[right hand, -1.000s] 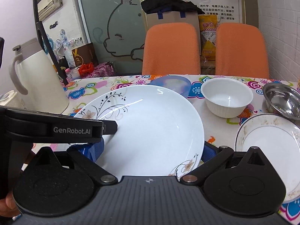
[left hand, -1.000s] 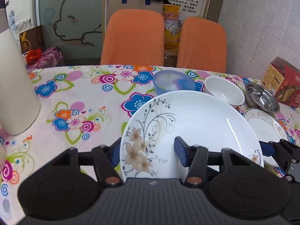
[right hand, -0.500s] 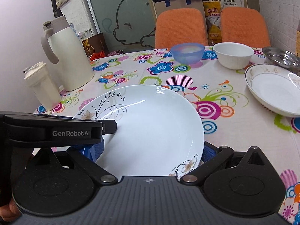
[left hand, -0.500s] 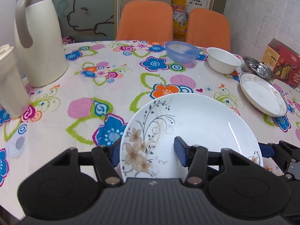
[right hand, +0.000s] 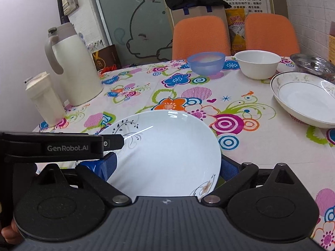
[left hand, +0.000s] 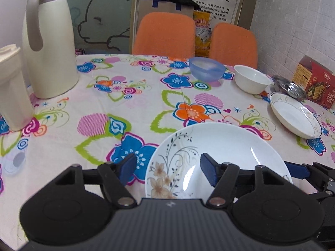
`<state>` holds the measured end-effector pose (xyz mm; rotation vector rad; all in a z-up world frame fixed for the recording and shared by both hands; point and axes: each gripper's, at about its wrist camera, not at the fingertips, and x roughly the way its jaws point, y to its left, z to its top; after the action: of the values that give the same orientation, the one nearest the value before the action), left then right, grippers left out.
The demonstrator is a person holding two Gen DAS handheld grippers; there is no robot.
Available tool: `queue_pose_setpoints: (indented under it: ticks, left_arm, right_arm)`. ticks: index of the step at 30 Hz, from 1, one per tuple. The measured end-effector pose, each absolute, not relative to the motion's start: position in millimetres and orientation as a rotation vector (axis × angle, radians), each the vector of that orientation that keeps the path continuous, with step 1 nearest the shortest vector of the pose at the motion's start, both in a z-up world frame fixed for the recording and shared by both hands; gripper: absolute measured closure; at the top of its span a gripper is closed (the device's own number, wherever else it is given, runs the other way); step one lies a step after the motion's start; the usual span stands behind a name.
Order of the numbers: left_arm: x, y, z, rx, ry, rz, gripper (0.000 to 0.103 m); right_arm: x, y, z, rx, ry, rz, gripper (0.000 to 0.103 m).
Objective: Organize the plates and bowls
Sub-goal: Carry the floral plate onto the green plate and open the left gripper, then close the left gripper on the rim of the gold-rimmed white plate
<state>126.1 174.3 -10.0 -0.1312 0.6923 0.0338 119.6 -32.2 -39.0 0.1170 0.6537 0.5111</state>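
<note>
left gripper [left hand: 166, 170] had let go, fingers spread off the rim | right gripper [right hand: 167, 166] stayed pinching the floral plate [right hand: 167, 154] | plate came down low on the flowered tablecloth [left hand: 146, 104], near edge

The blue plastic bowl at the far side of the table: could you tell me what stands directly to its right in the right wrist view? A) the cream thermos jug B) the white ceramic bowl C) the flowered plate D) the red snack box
B: the white ceramic bowl sits just right of the blue plastic bowl, apart from it.
</note>
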Motion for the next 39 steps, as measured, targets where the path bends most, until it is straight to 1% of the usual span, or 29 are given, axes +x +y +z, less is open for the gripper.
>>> queue_pose_setpoints:
  ticks: [4,5,9,10,11,13,15,17,20,24,31,39]
  left_arm:
    - [124,178,-4,-0.131,0.680,0.056,0.035]
    - [124,179,-2,-0.139,0.675,0.061,0.033]
    - [123,177,1,-0.124,0.677,0.070,0.033]
    - [122,176,1,-0.124,0.677,0.069,0.032]
    - [122,174,3,-0.126,0.674,0.065,0.029]
    - [120,170,5,-0.126,0.668,0.058,0.028]
    - [118,165,7,-0.117,0.663,0.050,0.026]
    - [117,159,10,-0.106,0.662,0.044,0.025]
    - [116,150,14,-0.091,0.657,0.031,0.021]
    - [117,135,20,-0.068,0.644,0.008,0.021]
    - [127,100,21,-0.013,0.651,-0.036,0.021]
    - [153,53,23,0.054,0.673,-0.097,0.020]
  right_arm:
    - [122,-35,-38,0.147,0.652,0.510,0.016]
    - [121,-40,-36,0.181,0.636,0.506,0.016]
    - [116,-55,-19,0.205,0.563,0.485,0.015]
    - [116,-58,-15,0.209,0.559,0.486,0.015]
    - [115,-61,-11,0.203,0.551,0.479,0.015]
    - [113,-67,-7,0.189,0.540,0.467,0.015]
    - [112,-76,-6,0.191,0.540,0.451,0.015]
    - [113,-86,-7,0.194,0.550,0.429,0.015]
    - [117,-105,-8,0.219,0.588,0.386,0.015]
    - [119,-135,-14,0.293,0.630,0.320,0.015]
    - [108,-173,-20,0.204,0.555,0.267,0.015]
    - [122,-217,-21,0.276,0.565,0.270,0.015]
